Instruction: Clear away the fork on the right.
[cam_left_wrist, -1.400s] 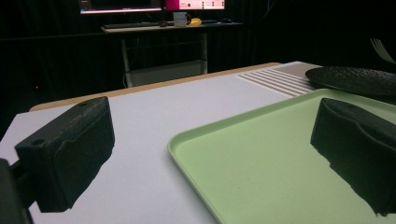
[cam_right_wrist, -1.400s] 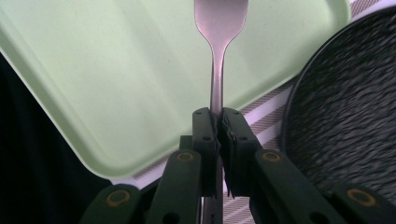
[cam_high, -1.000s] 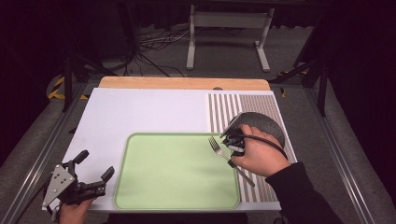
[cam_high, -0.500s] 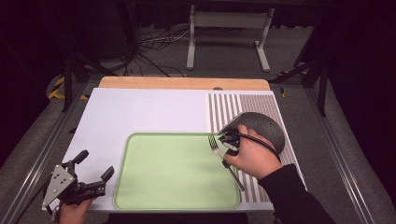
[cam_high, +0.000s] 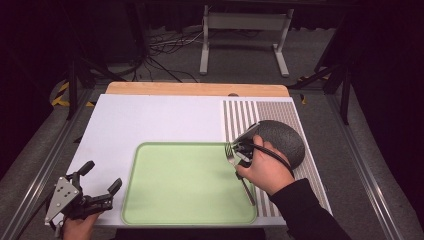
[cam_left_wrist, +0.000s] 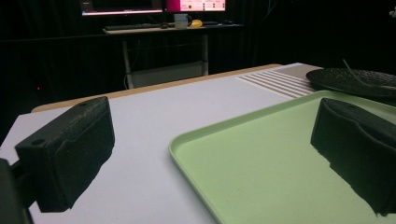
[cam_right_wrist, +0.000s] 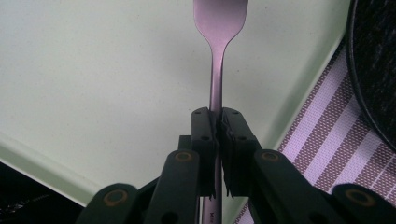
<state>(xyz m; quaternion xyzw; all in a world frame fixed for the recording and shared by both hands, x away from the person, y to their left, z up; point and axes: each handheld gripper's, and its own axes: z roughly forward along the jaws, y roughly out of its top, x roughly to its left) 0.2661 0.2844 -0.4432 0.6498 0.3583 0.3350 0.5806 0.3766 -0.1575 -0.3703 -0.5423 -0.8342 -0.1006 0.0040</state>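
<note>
Two grippers are in my frames. Biggest before me is the white table (cam_high: 150, 120), then the green tray (cam_high: 185, 185) on it, then the dark plate (cam_high: 282, 140) just right of the tray. My right gripper (cam_right_wrist: 218, 122) pinches the fork (cam_right_wrist: 218, 28) over the tray's right edge; my left gripper (cam_high: 102, 182) rests spread by its left corner.

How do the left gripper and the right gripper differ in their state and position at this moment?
The left gripper is open with nothing between its jaws, while the right gripper is shut on the fork handle. The left gripper sits beside the left edge of the green tray, over the white table; the right gripper is at the tray's right edge, near the dark plate. Both have black jaws.
</note>
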